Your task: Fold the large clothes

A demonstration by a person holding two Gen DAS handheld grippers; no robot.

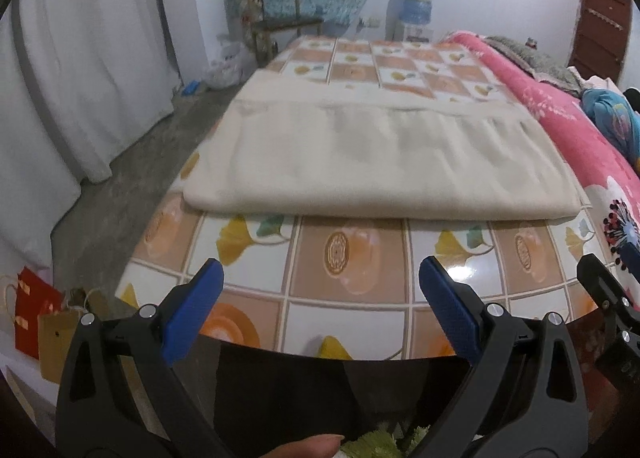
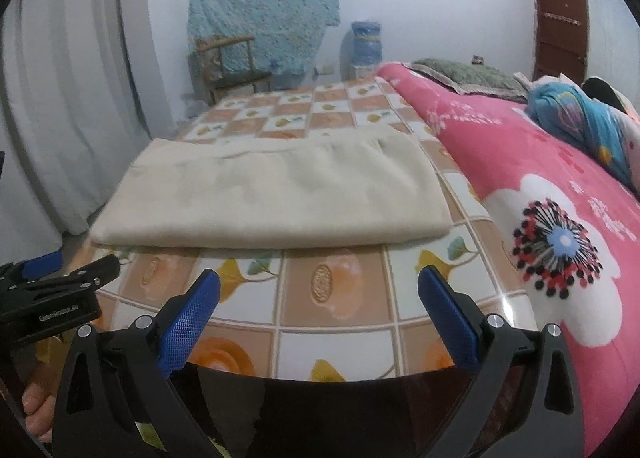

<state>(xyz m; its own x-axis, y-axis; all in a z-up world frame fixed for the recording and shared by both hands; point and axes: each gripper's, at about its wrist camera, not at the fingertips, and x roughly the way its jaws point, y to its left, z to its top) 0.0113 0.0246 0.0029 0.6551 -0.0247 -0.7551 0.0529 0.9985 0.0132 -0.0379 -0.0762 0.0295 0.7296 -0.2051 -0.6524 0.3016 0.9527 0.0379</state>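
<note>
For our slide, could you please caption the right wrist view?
Open right gripper faces a folded cream cloth on the tile-patterned tabletop.

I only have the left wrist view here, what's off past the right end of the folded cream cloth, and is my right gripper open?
Observer: Beside the cream cloth, the pink floral blanket runs the length of the bed, with a large white flower print near you.
Operator: And the right gripper?
Observer: The right gripper is open, blue pads wide apart, empty, short of the cloth's near edge.
Operator: Anything lying on that blanket?
Observer: A green patterned pillow at the far end, and a blue patterned bundle nearer.
Operator: How does my left gripper look from there?
Observer: The left gripper shows low at the left edge, a blue pad visible.
</note>
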